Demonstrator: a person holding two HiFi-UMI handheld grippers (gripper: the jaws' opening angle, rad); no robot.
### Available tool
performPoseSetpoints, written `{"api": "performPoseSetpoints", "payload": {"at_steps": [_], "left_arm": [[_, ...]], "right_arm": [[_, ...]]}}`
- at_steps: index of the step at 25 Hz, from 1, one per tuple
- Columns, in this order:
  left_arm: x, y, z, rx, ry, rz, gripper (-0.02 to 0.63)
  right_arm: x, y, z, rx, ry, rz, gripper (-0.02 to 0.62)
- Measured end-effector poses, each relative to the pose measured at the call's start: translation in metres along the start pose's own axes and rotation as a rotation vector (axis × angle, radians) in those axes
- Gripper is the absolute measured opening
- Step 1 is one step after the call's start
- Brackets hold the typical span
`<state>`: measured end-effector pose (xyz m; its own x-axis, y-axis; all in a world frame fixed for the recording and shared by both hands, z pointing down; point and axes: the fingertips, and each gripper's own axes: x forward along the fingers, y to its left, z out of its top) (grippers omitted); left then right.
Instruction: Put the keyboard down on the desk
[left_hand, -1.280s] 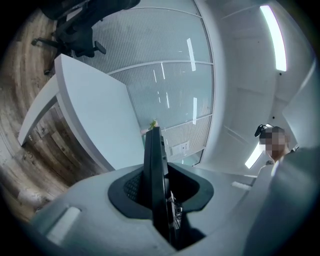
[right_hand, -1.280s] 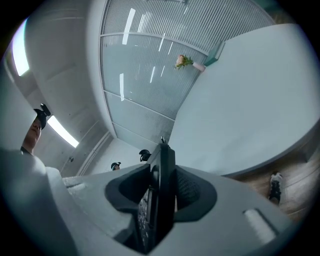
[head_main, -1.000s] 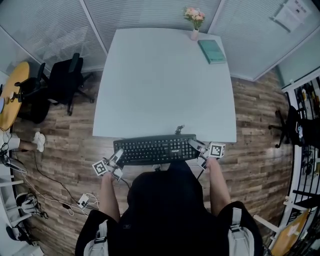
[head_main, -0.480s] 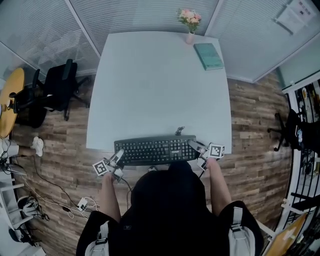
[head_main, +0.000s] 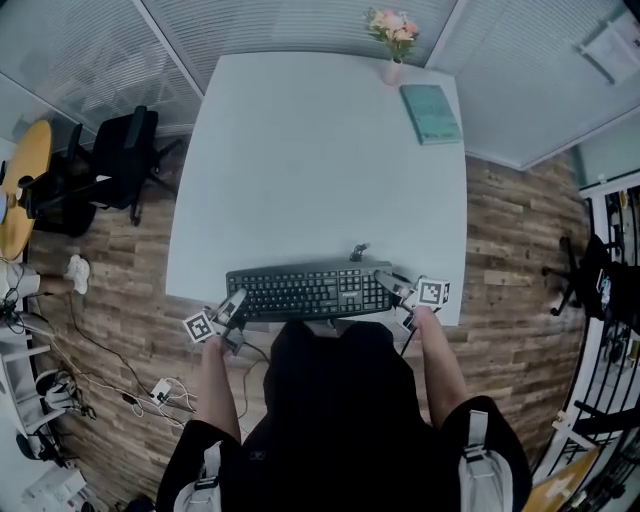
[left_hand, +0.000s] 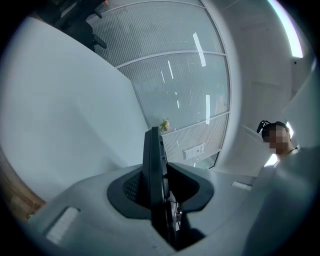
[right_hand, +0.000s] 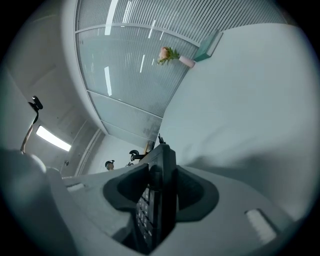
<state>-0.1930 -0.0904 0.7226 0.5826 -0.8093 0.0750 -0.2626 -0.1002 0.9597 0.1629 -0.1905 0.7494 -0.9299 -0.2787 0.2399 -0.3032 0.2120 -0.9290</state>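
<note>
Keyboard (head_main: 308, 291) now lies farther onto desk (head_main: 320, 150); likely stiff, light and long, so grip both ends: left claw (head_main: 238, 301) pinches one, right claw (head_main: 386, 284) is opening round the other.

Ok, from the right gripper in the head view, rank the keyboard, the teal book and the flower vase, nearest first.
1. keyboard: between the opening jaws of the right gripper, at the near edge of the desk.
2. teal book: far right corner.
3. flower vase: just beyond the book, at the far edge.
</note>
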Motion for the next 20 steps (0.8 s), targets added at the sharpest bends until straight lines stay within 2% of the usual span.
{"api": "performPoseSetpoints", "payload": {"at_steps": [3, 5, 11, 13, 16, 20], "left_arm": [[0.008, 0.003, 0.009, -0.003, 0.004, 0.004, 0.098], [0.010, 0.005, 0.018, -0.001, 0.014, 0.008, 0.098], [0.022, 0.018, 0.056, 0.041, 0.094, 0.019, 0.103], [0.025, 0.024, 0.069, 0.068, 0.119, 0.016, 0.104], [0.036, 0.029, 0.087, 0.092, 0.139, 0.003, 0.105], [0.041, 0.043, 0.106, 0.113, 0.164, 0.025, 0.110]], "right_arm": [[0.004, -0.009, 0.008, 0.005, 0.031, -0.043, 0.156], [0.010, -0.003, 0.010, 0.011, 0.026, -0.036, 0.156], [0.036, 0.008, 0.011, 0.085, -0.064, -0.029, 0.160], [0.043, 0.006, 0.010, 0.107, -0.084, -0.051, 0.161], [0.052, 0.001, 0.018, 0.052, -0.107, -0.094, 0.164], [0.067, 0.001, 0.023, 0.052, -0.142, -0.119, 0.167]]}}
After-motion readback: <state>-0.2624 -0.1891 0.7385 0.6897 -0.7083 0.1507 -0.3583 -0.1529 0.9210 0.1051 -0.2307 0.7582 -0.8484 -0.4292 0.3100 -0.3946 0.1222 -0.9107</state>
